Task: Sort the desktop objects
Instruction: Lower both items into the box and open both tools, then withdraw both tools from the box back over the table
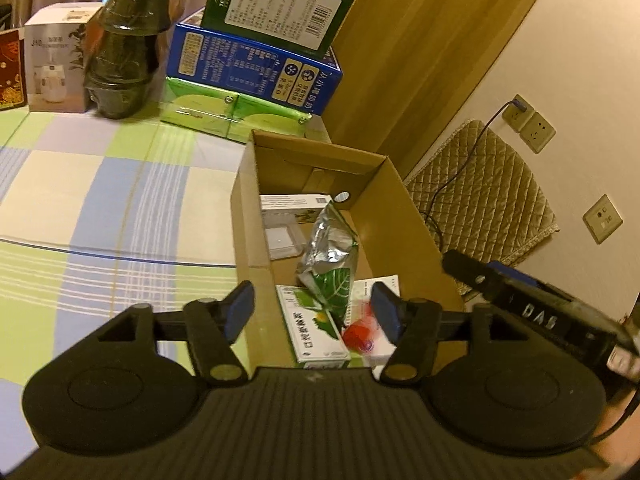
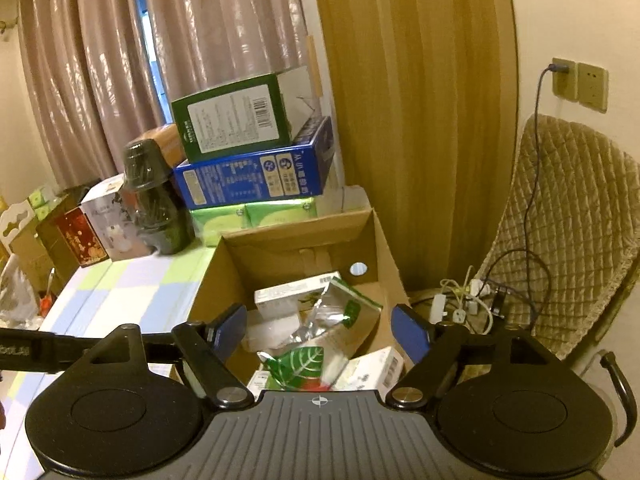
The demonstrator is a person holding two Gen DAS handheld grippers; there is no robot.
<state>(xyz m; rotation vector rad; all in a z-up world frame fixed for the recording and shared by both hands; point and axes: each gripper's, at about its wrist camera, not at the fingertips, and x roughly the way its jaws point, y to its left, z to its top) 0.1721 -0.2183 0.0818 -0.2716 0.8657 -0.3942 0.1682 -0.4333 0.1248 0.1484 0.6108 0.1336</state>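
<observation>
An open cardboard box (image 1: 404, 216) stands at the table's right edge; it also shows in the right wrist view (image 2: 384, 248). Inside lie a silver and green foil pouch (image 1: 330, 252), a green and white medicine box (image 1: 312, 326), a white packet with a red mark (image 1: 362, 334), a white carton (image 1: 292, 204) and a clear plastic case (image 1: 282, 238). My left gripper (image 1: 314, 310) is open and empty, hovering over the box's near end. My right gripper (image 2: 318, 330) is open and empty above the same box, over the pouch (image 2: 320, 320).
A checked tablecloth (image 1: 100, 200) covers the table. At the back stand a dark wrapped cup stack (image 1: 124, 44), a white carton (image 1: 60, 56), and stacked green (image 1: 276, 4), blue (image 1: 256, 68) and light green (image 1: 236, 114) boxes. A quilted chair (image 2: 568, 232), cables and wall sockets are on the right.
</observation>
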